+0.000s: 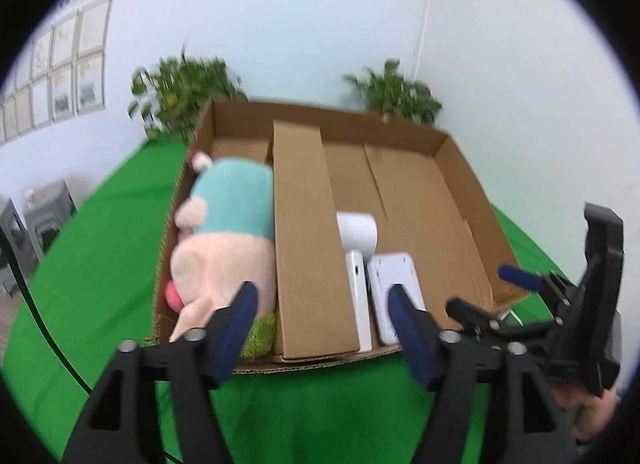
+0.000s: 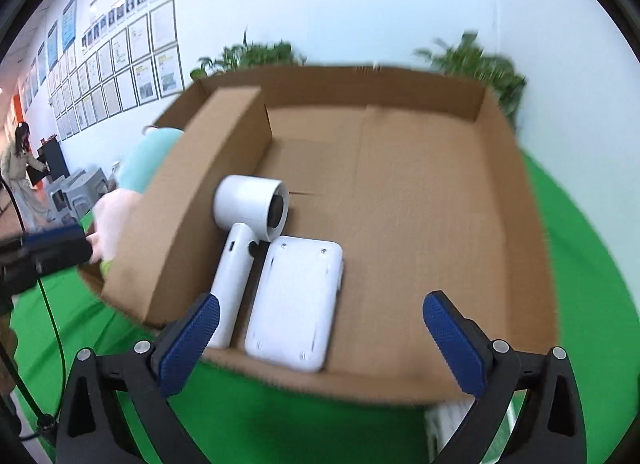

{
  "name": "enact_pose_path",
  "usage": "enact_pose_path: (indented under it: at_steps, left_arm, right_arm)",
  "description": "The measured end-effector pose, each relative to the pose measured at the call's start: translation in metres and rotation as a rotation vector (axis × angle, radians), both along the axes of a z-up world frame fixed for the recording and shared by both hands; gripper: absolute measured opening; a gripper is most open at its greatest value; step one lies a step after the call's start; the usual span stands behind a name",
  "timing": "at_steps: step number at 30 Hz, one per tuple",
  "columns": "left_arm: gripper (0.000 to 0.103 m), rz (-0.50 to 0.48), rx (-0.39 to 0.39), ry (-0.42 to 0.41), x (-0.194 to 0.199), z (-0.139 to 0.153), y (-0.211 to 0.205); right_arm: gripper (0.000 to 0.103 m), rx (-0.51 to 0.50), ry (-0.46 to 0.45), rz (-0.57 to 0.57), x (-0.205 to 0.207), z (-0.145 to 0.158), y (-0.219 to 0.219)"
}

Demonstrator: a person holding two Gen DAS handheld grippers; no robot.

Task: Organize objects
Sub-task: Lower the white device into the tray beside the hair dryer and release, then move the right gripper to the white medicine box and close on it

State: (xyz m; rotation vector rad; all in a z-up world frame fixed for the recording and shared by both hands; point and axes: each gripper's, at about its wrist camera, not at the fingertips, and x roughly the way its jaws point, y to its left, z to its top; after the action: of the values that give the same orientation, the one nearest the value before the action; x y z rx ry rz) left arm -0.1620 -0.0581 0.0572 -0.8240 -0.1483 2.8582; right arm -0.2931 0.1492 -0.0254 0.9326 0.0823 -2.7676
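Hair dryer (image 2: 244,232) — white, lying flat, beside divider (image 2: 192,200)

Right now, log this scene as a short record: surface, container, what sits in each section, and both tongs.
surface: green cloth
container: open cardboard box, split by a cardboard divider
left section: plush toy, lying on something grassy green
right section: white hair dryer beside a flat white device, both at the near wall; rest of the floor bare
left tongs: open, nothing between them
right tongs: open wide, nothing between them
background: potted plants, framed sheets on wall
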Motion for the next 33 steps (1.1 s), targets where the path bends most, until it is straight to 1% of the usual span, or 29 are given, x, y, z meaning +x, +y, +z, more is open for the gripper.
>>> enact_pose_path:
  at_steps: [1, 2, 5, 7, 9, 11, 15, 21, 24, 33]
  left_arm:
    - [0.077, 0.008, -0.01, 0.022, 0.007, 0.002, 0.004]
    - [0.077, 0.012, -0.027, 0.041, 0.015, 0.003, 0.011]
    - [0.077, 0.02, -0.069, 0.068, 0.034, 0.004, 0.027]
    - [0.077, 0.03, -0.076, 0.063, 0.041, 0.003, 0.036]
    - [0.077, 0.029, -0.065, 0.05, 0.045, 0.0, 0.044]
    - [0.077, 0.038, -0.067, 0.034, 0.048, -0.003, 0.051]
    - [0.077, 0.043, -0.089, 0.006, 0.05, -0.01, 0.063]
    - [0.077, 0.048, -0.111, -0.017, 0.058, -0.014, 0.074]
    - [0.077, 0.059, -0.133, -0.008, 0.062, -0.014, 0.078]
    - [0.077, 0.1, -0.144, -0.005, 0.063, -0.018, 0.081]
  right_arm:
    - [0.103, -0.001, 0.018, -0.006, 0.013, 0.002, 0.0]
    - [0.103, 0.0, 0.026, -0.009, 0.02, 0.003, 0.0]
    - [0.102, 0.005, 0.044, -0.022, 0.06, 0.009, 0.012]
    - [0.102, 0.015, 0.05, -0.034, 0.081, 0.011, 0.019]
    - [0.102, 0.018, 0.049, -0.055, 0.102, 0.013, 0.031]
    - [0.102, 0.019, 0.041, -0.053, 0.103, 0.011, 0.033]
    - [0.102, 0.044, 0.046, -0.05, 0.121, 0.01, 0.042]
    - [0.102, 0.015, 0.033, -0.044, 0.131, 0.01, 0.053]
    - [0.102, 0.008, 0.024, -0.038, 0.133, 0.008, 0.055]
    - [0.102, 0.017, 0.016, -0.023, 0.139, 0.004, 0.058]
